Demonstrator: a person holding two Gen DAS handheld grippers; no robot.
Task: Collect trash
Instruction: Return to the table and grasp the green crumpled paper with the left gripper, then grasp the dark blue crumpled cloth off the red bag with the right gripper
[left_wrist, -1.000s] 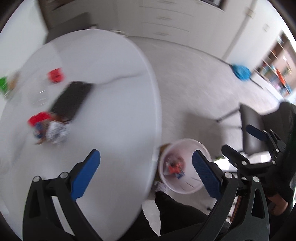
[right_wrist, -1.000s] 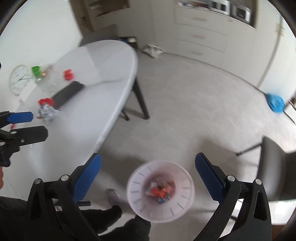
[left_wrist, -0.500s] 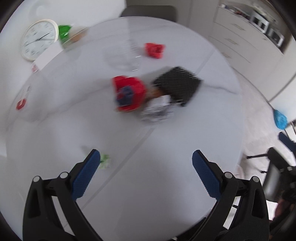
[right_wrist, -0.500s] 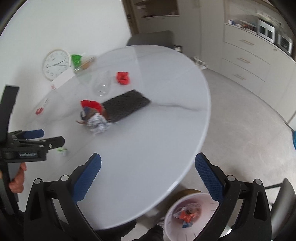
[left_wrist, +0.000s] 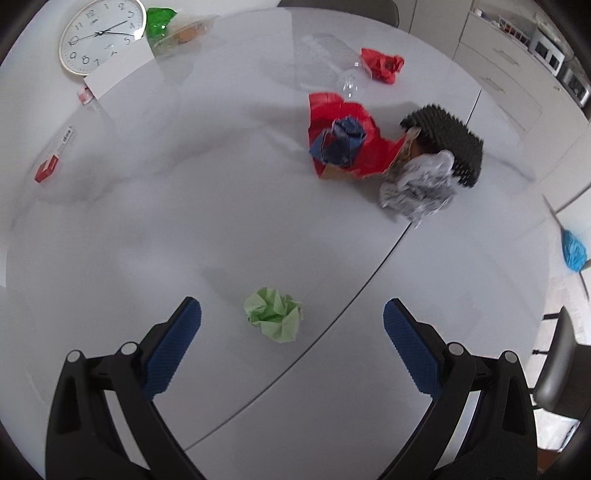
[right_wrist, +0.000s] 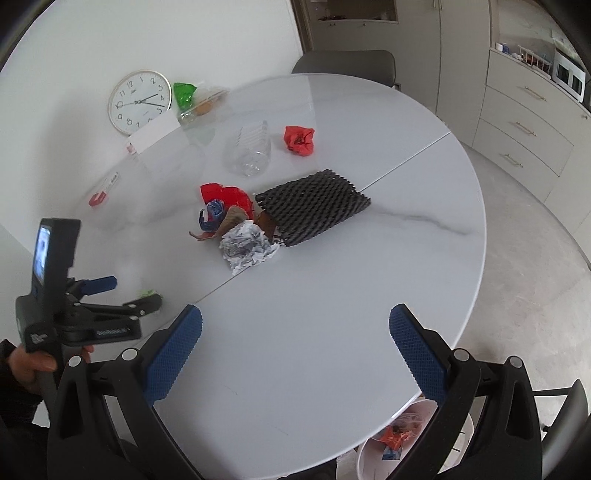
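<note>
the wall clock (left_wrist: 99, 35) shows numerals 1 to 12; print on the small red-and-white box (left_wrist: 55, 155) is unreadable.

The round white table top (left_wrist: 155, 229) looks smooth and faintly glossy, with grey marble veining. The crumpled pale-green paper ball (left_wrist: 274, 314) is matt and creased. The black foam netting sleeve (right_wrist: 314, 201) has a ribbed, rough texture. The clear plastic bottle (right_wrist: 249, 151) is shiny.

The round white worktop (right_wrist: 332, 295) carries a green paper ball (left_wrist: 274, 314) near its edge. Farther in lie a crumpled newspaper ball (left_wrist: 421, 189), a torn red wrapper (left_wrist: 343, 140), a black mesh sleeve (right_wrist: 314, 203), a clear bottle (right_wrist: 249, 151) and a red crumpled piece (right_wrist: 300, 139).
</note>
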